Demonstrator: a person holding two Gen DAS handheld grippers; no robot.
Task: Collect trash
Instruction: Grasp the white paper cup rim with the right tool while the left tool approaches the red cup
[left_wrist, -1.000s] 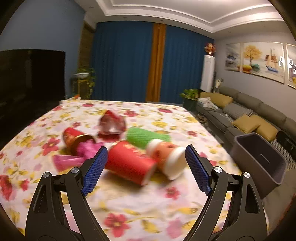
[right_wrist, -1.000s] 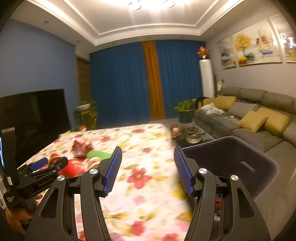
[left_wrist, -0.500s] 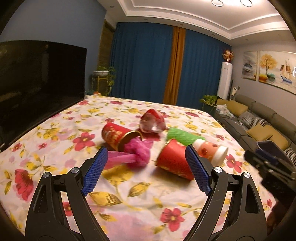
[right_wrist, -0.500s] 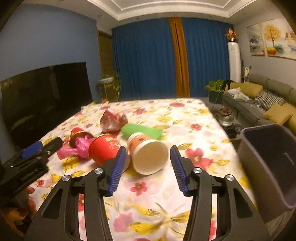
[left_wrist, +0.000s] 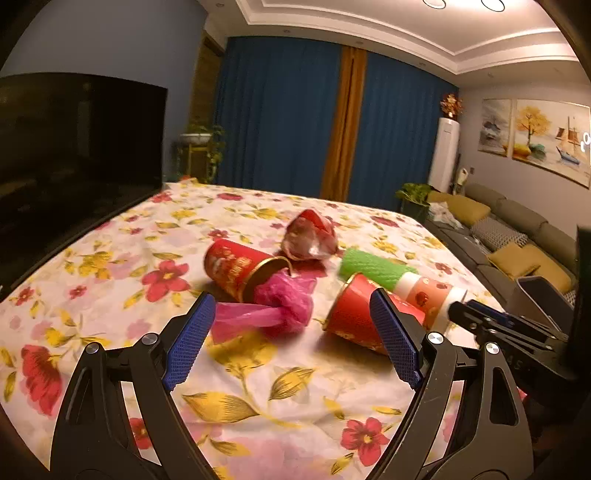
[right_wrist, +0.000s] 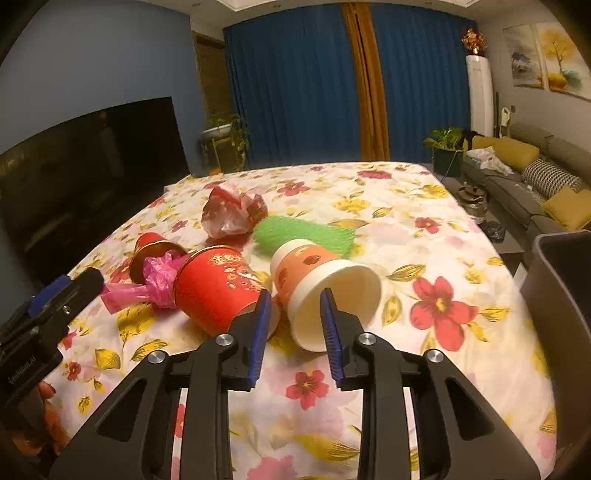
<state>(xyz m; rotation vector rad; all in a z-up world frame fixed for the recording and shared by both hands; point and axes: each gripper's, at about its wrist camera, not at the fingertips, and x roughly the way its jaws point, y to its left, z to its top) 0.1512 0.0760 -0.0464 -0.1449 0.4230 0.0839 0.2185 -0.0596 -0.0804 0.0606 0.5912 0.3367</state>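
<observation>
Right gripper (right_wrist: 291, 314) jaws closing around the near rim of the tipped orange cup (right_wrist: 317, 284), not yet pinching; left gripper (left_wrist: 291, 336) wide open, empty.

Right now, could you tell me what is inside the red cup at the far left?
Crumpled pink plastic bag spills from the mouth of the red cup, trailing onto the tablecloth. Anything deeper inside is hidden.

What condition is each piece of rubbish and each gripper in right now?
Orange paper cup: on its side, rim between right gripper fingers.
Large red cup: on its side.
Small red cup: tipped, pink bag spilling out.
Left gripper: open, empty.
Right gripper: closing.
</observation>
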